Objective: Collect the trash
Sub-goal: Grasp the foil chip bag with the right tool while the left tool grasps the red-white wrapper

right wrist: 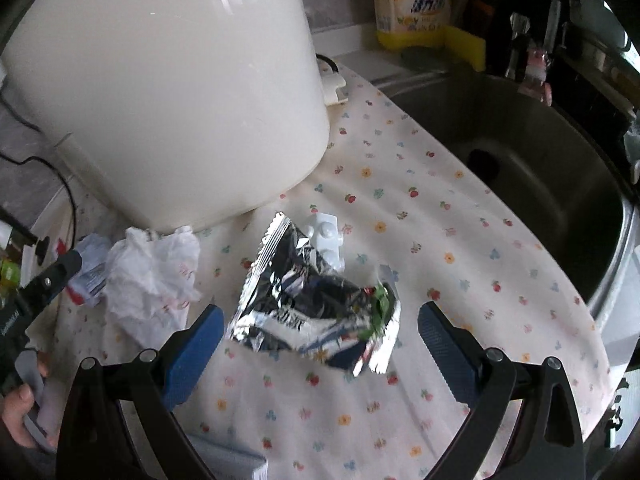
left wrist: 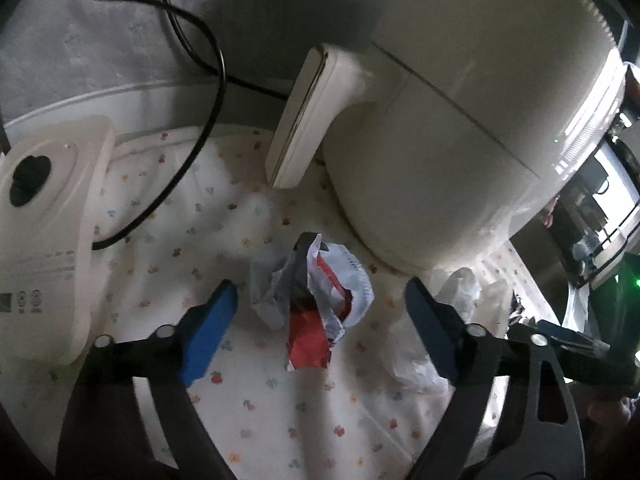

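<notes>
A crumpled red and white wrapper (left wrist: pixel 316 300) lies on the flowered cloth (left wrist: pixel 260 420). It sits between the blue pads of my left gripper (left wrist: pixel 320 292), which is open and does not press on it. A crumpled silver foil packet (right wrist: pixel 304 292) lies between the pads of my right gripper (right wrist: pixel 320 314), also open and not touching it. A white blister pack (right wrist: pixel 326 236) peeks out behind the foil. A wad of white plastic film (right wrist: pixel 148 276) lies to the left, and beyond it the red and white wrapper (right wrist: pixel 90 276) with one left finger (right wrist: pixel 52 276) beside it.
A large white appliance (left wrist: pixel 460 120) with a handle stands just behind the trash. A steel sink (right wrist: pixel 540 140) is to the right, with a yellow detergent bottle (right wrist: pixel 412 0) behind it. A white device (left wrist: pixel 48 220) and a black cable (left wrist: pixel 192 120) are at the left.
</notes>
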`<state>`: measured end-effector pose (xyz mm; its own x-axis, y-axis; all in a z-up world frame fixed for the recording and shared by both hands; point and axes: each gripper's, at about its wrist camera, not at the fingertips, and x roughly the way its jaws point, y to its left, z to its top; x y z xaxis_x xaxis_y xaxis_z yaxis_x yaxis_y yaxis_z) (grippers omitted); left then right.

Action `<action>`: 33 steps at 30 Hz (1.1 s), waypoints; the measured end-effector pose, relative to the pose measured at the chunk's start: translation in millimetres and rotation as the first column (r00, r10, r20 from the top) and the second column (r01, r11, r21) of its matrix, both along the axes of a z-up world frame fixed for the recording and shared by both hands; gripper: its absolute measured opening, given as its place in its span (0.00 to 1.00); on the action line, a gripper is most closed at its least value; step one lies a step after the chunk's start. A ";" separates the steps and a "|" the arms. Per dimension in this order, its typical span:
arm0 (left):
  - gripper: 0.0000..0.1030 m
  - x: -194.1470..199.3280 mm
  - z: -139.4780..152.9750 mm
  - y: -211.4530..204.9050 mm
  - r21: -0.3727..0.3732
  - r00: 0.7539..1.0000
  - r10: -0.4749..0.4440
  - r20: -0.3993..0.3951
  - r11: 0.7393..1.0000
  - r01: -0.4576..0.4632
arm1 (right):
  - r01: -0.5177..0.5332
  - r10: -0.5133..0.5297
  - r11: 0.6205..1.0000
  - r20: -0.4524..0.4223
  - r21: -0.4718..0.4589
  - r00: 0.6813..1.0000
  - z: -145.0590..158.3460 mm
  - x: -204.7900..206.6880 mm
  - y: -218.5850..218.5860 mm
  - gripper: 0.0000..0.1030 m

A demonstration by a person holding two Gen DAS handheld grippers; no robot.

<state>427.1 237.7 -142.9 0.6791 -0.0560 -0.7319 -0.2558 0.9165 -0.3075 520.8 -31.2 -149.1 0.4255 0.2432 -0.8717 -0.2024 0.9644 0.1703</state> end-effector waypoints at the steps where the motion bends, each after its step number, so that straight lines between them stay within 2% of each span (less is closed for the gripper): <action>1: 0.69 1.6 -1.9 1.9 0.001 1.000 0.000 -0.005 1.000 0.000 | 0.000 0.000 1.000 -0.001 -0.003 1.000 -1.6 2.2 2.1 0.92; 3: 0.39 4.8 -6.1 3.0 0.004 1.000 0.007 -0.029 1.000 -0.007 | -0.003 0.003 1.000 -0.001 -0.025 1.000 -6.5 6.9 8.3 0.92; 4: 0.39 4.7 -6.8 3.0 0.011 0.999 0.015 -0.039 1.000 -0.015 | -0.006 0.005 0.999 -0.016 -0.036 1.000 -11.0 9.3 11.1 0.92; 7: 0.36 -2.3 0.8 -3.1 0.037 1.000 0.003 -0.014 0.999 -0.003 | -0.003 0.001 0.999 -0.039 -0.041 0.999 -15.9 8.4 10.9 0.77; 9: 0.36 -9.7 5.7 -5.2 0.044 1.000 0.004 -0.005 0.999 -0.004 | -0.008 0.008 1.000 -0.032 -0.025 0.999 -13.4 4.7 8.4 0.63; 13: 0.36 -27.1 13.9 -7.1 0.036 1.000 0.017 0.012 0.999 -0.018 | -0.023 0.023 1.000 -0.035 0.018 0.999 -5.2 -6.2 0.5 0.45; 25: 0.37 -80.6 43.3 -27.0 0.038 0.996 0.039 0.077 0.998 -0.042 | -0.055 0.051 0.993 0.048 0.105 0.998 32.3 -59.5 -31.5 0.44; 33: 0.37 -120.7 57.1 -49.8 0.040 0.993 0.052 0.106 0.998 -0.057 | -0.057 0.049 0.991 0.072 0.118 0.996 43.8 -98.4 -61.3 0.45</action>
<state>306.4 187.9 -85.8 0.7534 0.0136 -0.6575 -0.2744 0.9151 -0.2955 422.4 -92.5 -105.4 0.4669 0.3680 -0.8041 -0.2678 0.9254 0.2680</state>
